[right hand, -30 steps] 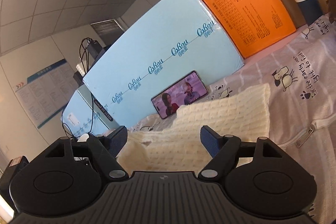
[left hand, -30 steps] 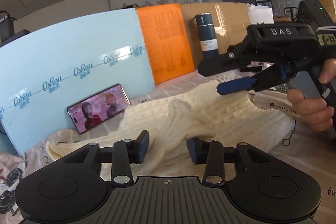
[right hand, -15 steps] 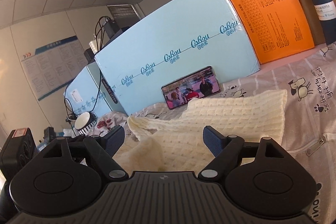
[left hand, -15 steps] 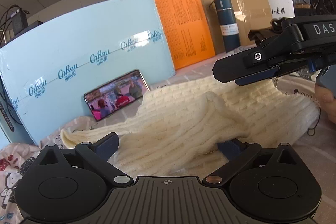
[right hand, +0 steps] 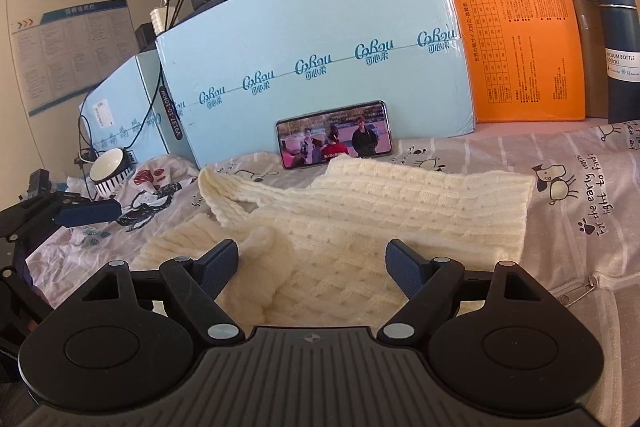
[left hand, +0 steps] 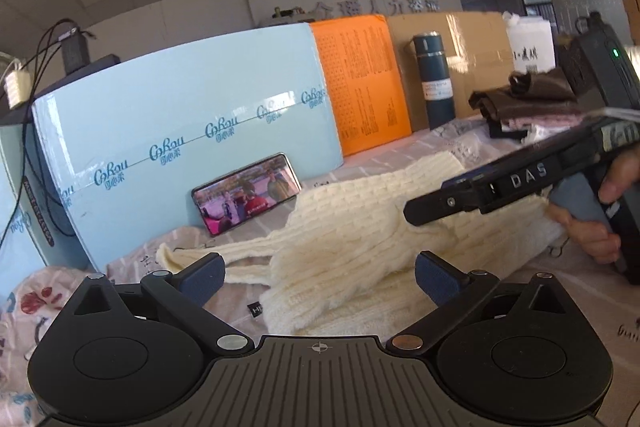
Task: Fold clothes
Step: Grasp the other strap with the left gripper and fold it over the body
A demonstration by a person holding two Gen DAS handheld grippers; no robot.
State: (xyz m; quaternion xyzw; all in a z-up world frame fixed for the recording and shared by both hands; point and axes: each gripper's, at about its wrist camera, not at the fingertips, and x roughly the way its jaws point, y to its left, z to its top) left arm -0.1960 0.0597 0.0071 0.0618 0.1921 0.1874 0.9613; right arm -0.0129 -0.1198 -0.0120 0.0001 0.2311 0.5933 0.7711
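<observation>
Left wrist view: I see one cream cable-knit sweater [left hand: 360, 247] lying crumpled on the printed bedsheet [left hand: 560, 307]. My left gripper [left hand: 320, 277] has its two padded blue fingers [left hand: 202, 275] spread wide, holding nothing.

Right wrist view: one sweater [right hand: 360, 227], one phone [right hand: 334, 134], one cylindrical bottle [right hand: 618, 47], two pale blue boxes [right hand: 320, 47]. My right gripper [right hand: 312, 267] fingers [right hand: 404, 269] are wide apart, empty, straddling the knit.
</observation>
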